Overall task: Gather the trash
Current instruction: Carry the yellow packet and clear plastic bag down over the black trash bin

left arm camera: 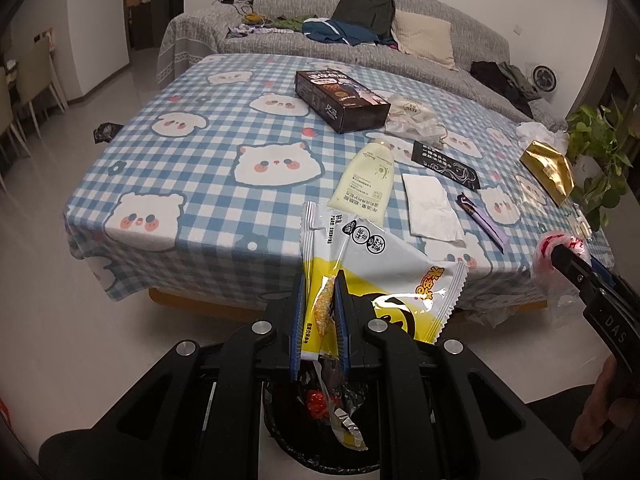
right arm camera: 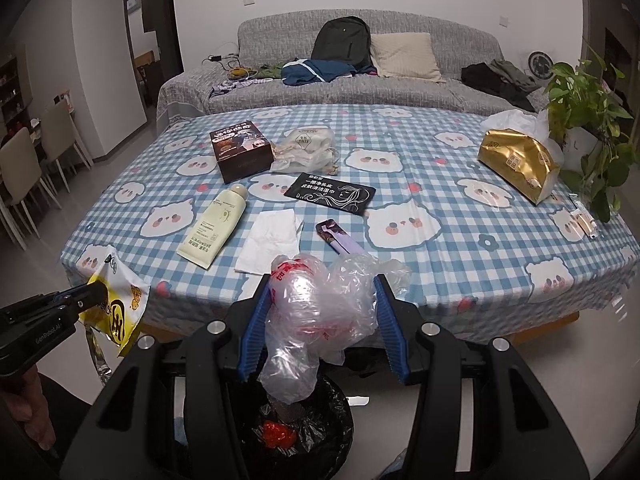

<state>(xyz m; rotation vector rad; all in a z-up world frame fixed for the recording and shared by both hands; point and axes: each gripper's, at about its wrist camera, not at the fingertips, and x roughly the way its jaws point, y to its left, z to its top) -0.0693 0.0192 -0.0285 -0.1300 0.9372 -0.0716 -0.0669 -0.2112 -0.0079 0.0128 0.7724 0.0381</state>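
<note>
My left gripper (left arm camera: 320,280) is shut on a yellow and white snack wrapper (left arm camera: 384,264), which hangs above a black-lined trash bin (left arm camera: 288,436). The same wrapper (right arm camera: 120,300) and the left gripper (right arm camera: 98,290) show at the left edge of the right wrist view. My right gripper (right arm camera: 324,280) is shut on a crumpled clear plastic bag with red print (right arm camera: 320,312), held over the trash bin (right arm camera: 336,436). A red scrap (right arm camera: 276,434) lies in the bin. In the left wrist view the right gripper (left arm camera: 560,256) and its bag (left arm camera: 554,280) appear at the right.
On the checked tablecloth (right arm camera: 440,184) lie a cream tube (right arm camera: 214,226), a white tissue (right arm camera: 272,246), a purple wrapper (right arm camera: 340,238), a black sachet (right arm camera: 332,194), a dark box (right arm camera: 240,156), a drawstring pouch (right arm camera: 308,152) and a gold tissue pack (right arm camera: 520,164). A plant (right arm camera: 580,100) stands at the right; a sofa (right arm camera: 460,92) is behind.
</note>
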